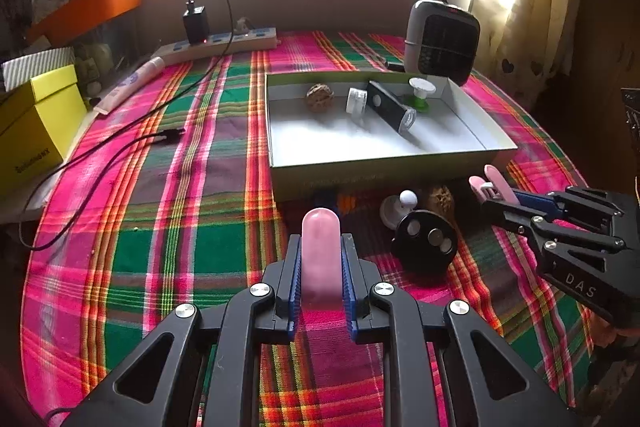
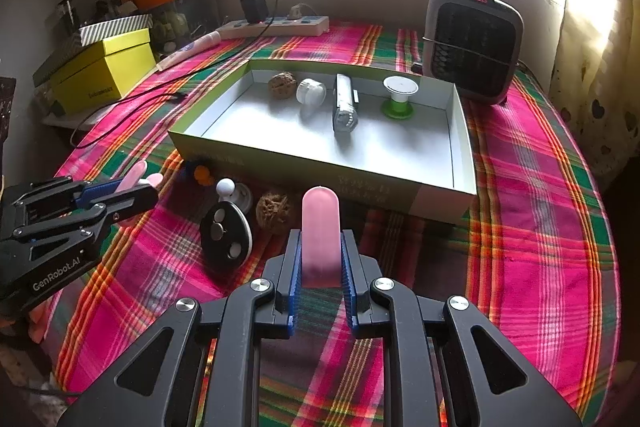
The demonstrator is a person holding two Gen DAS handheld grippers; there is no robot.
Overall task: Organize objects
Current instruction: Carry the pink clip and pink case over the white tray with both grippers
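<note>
The left gripper point(image 1: 320, 263) clamps a pink rounded piece point(image 1: 320, 247) above the plaid tabletop point(image 1: 200, 187). The right gripper point(image 1: 494, 201) grips another pink piece point(image 1: 494, 179) beside the cardboard tray point(image 1: 380, 167).

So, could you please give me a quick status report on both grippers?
Left gripper shut on pink piece. Right gripper shut on pink piece. Box ahead, holding four items. Black disc, walnut lie between.

The left tool point(image 2: 138, 197) bears white lettering "GenRobot.AI" on its black body. The right tool point(image 1: 500, 203) bears "DAS". Print on the yellow box point(image 2: 104, 75) is too blurred to read.
</note>
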